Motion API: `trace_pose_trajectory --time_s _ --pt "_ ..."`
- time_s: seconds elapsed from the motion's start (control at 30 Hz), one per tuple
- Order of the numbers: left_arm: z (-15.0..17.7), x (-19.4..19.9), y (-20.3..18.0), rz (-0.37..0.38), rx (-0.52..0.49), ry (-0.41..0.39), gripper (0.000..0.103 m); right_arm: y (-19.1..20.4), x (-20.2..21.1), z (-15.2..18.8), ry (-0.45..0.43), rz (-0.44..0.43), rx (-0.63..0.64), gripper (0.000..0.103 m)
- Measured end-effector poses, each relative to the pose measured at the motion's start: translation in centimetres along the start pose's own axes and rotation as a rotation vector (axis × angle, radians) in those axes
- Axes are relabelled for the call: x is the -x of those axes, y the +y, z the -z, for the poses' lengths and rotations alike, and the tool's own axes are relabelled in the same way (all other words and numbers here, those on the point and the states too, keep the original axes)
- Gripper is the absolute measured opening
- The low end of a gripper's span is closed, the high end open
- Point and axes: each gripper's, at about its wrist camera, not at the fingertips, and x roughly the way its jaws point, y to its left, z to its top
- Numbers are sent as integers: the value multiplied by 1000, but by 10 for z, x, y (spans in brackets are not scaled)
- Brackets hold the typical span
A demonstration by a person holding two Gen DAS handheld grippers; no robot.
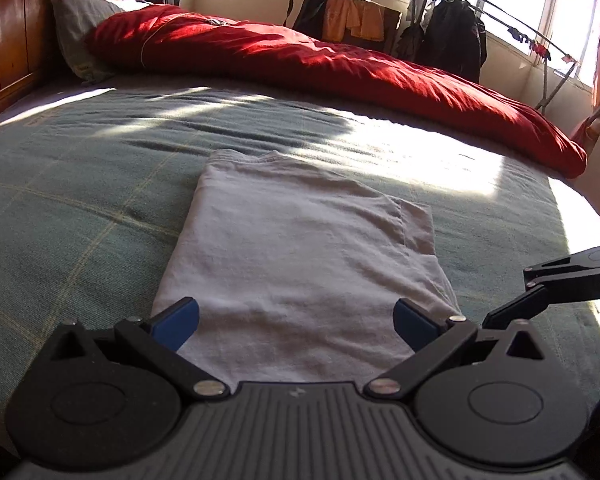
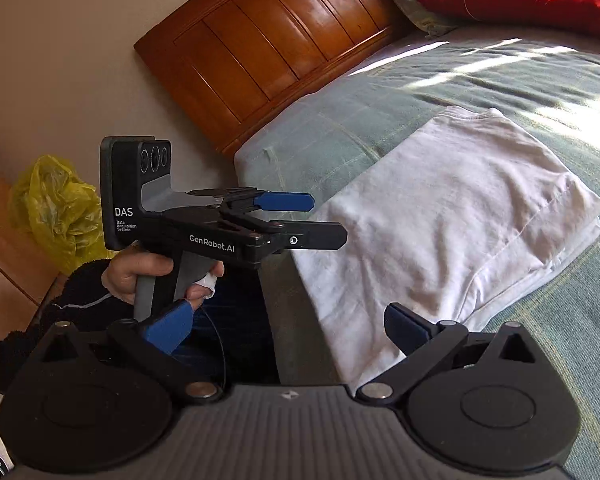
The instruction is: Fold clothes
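The bed (image 1: 80,200) fills most of both views, covered by a green checked blanket (image 2: 500,80) that is crossed by bands of sunlight. A wooden headboard (image 2: 260,52) is seen at the upper centre of the right wrist view and at the upper left of the left wrist view. A red duvet (image 1: 340,68) is bunched along the far side of the bed, running from the upper left toward the right edge of the left wrist view, with a grey pillow (image 1: 76,28) beside its left end. Dark garments are hung on a rack (image 1: 452,36) by the windows at the upper right.

The white T-shirt (image 1: 292,248) lies folded into a narrow stack on the blanket — centre of the left wrist view, right of centre in the right wrist view (image 2: 452,216) — with its near end at the bed's edge.

The left tool (image 1: 296,320) is held just over the shirt's near end, its blue pads spread wide and nothing held between them; in the right wrist view it is seen from the side (image 2: 300,216), gripped by a hand (image 2: 148,276) in a dark sleeve. The right tool (image 2: 288,330) is likewise held wide open and empty, its right pad over the shirt's near corner. A yellow plastic bag (image 2: 52,208) lies at the left edge, on the floor.
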Motion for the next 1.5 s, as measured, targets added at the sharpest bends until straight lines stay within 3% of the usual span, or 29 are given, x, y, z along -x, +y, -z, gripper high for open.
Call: trace_pose_trajectory --time_s 0.17,0.37,0.5,0.6,0.67,0.87,1.0,1.07,1.17,1.27,1.4,1.5 --pt "26 -10 4 4 45 59 102 1 13 16 -2 32 -36 103" --pt "25 10 13 65 164 13 103 6 29 20 -46 36 -33 103" --pt "28 5 16 15 198 41 103 14 1 13 -21 -3 24 103" --pt "24 11 18 23 207 19 102 6 -26 19 41 50 29 103" --pt "14 14 15 5 164 -9 102 -5 -35 25 76 122 -3 103" --pt "-29 -8 -2 -17 14 -74 103 13 -7 31 2 116 24 103" --pt "-51 -43 3 -17 -6 -75 103 18 5 33 -27 125 24 103" --pt "-57 -63 12 -25 4 -51 103 17 9 35 -32 126 14 103" --pt "-56 -95 35 -13 104 28 102 13 13 38 -35 125 3 103" --pt "-57 -89 41 11 168 -1 102 8 18 41 -37 116 -14 103" --pt "-76 -82 39 13 141 -44 103 4 22 42 -53 105 -30 103" --pt "-86 -102 43 19 171 1 102 2 24 43 -59 98 -38 103"
